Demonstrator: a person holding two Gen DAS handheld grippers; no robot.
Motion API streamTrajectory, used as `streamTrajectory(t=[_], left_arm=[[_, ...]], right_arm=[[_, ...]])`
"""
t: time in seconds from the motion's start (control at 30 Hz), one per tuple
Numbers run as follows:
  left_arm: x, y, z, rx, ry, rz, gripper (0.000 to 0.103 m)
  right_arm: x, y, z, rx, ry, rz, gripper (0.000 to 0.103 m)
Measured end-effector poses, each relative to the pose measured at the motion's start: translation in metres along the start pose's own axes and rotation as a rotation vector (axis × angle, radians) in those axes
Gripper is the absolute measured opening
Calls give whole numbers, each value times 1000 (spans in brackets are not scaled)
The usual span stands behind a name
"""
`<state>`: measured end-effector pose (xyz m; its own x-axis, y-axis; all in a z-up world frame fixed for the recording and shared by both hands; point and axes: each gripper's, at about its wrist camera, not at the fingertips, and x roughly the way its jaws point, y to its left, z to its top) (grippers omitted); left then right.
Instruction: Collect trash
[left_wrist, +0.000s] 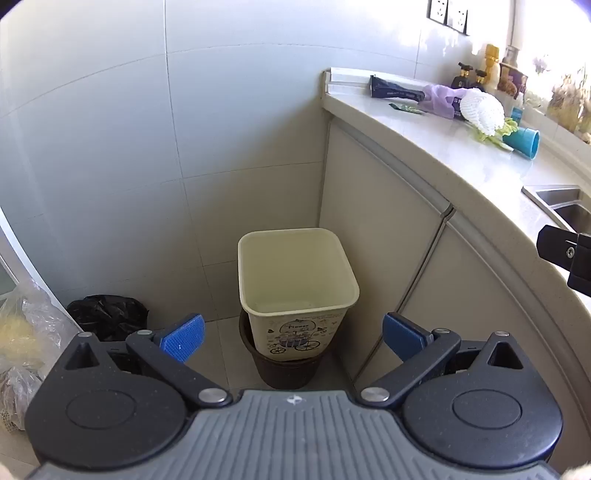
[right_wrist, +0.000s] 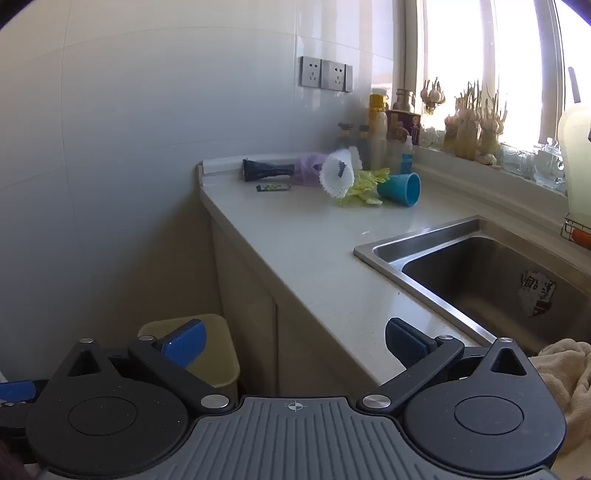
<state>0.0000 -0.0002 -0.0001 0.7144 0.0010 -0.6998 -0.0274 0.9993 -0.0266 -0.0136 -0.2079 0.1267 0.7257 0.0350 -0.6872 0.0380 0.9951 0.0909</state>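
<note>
Kitchen corner, trash collection about to begin: on the floor at far left a black bag (left_wrist: 107, 315) sits beside the cream bin (left_wrist: 297, 273), which stands nested in a darker basket (left_wrist: 288, 369) against the cabinet and looks empty. The left gripper (left_wrist: 291, 334) hovers above the bin, jaws spread wide and holding nothing. The right gripper (right_wrist: 293, 341) points along the table (right_wrist: 314, 251), jaws likewise wide apart and empty. The trash lies at the table's far end, well apart from both grippers: a dark wrapper (right_wrist: 267, 170), a small green packet (right_wrist: 273, 188), a purple bag (right_wrist: 308, 168), a white foam net (right_wrist: 338, 175), yellow-green leaf scraps (right_wrist: 364, 188) and a tipped blue cup (right_wrist: 400, 188), with the sink (right_wrist: 480, 280) at right. Judged from here, the reach goes best low over the table, taking 1 loose, light piece at a time, pinching it squarely so it does not slip, and steering clear of the bottles (right_wrist: 378, 133) behind.
</note>
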Motion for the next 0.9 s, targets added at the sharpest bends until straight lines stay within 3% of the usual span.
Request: streamTrajectory(t=[0.9], left_arm=[[-2, 0, 2, 1, 0, -17, 103]], right_arm=[[-2, 3, 0, 0, 5, 3, 103]])
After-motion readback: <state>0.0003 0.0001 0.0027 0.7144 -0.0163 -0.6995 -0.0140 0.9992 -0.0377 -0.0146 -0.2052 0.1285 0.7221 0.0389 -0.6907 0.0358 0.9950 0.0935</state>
